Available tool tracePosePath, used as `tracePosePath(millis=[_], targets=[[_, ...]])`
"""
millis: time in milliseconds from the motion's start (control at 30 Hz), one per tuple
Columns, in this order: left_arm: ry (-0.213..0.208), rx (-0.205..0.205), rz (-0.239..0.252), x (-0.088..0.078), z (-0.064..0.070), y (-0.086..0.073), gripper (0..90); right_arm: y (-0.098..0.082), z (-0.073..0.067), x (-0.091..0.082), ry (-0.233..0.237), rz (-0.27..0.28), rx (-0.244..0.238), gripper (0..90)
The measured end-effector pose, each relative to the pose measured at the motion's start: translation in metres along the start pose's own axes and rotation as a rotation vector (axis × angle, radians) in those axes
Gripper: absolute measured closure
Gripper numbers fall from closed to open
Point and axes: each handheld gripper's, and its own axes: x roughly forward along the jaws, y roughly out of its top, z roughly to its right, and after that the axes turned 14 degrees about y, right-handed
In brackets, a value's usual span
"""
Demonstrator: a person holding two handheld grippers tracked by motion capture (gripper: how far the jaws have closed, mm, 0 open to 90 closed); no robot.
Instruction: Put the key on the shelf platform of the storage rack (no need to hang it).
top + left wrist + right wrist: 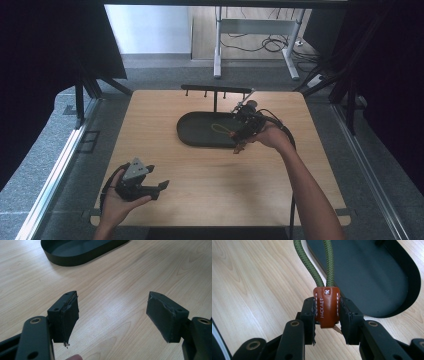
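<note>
Right gripper (327, 322) clamps the brown leather tab (326, 307) of a green cord loop (219, 128).

It hangs at the black tray's (192, 134) right end on the pale wooden table (210, 185); left gripper (112, 315), jaws apart, waits near left; grey floor around.

Table (210, 175) is lit pretty evenly from above, soft shadows only. High view's dark at the sides and a bit grainy; both gripper views look sharp.

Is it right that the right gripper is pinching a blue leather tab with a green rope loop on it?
Not quite: the leather tab is brown, not blue. The right gripper view shows the right gripper pinching it, with the green rope loop attached.
</note>
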Motion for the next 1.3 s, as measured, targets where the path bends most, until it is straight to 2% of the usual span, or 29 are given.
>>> tracePosePath(millis=[333,633,1300], targets=[[-0.001,0.006,-0.002,0.001,0.001,0.000,26.3,0.005,0.008,-0.001,-0.010,0.030,0.023,66.9],[-0.002,0.004,-0.001,0.000,0.001,0.000,26.3,0.012,0.017,0.000,-0.019,0.034,0.043,66.9],[-0.003,0.008,-0.003,0.001,0.000,0.000,26.3,0.025,0.027,0.002,-0.044,0.027,0.063,66.8]])
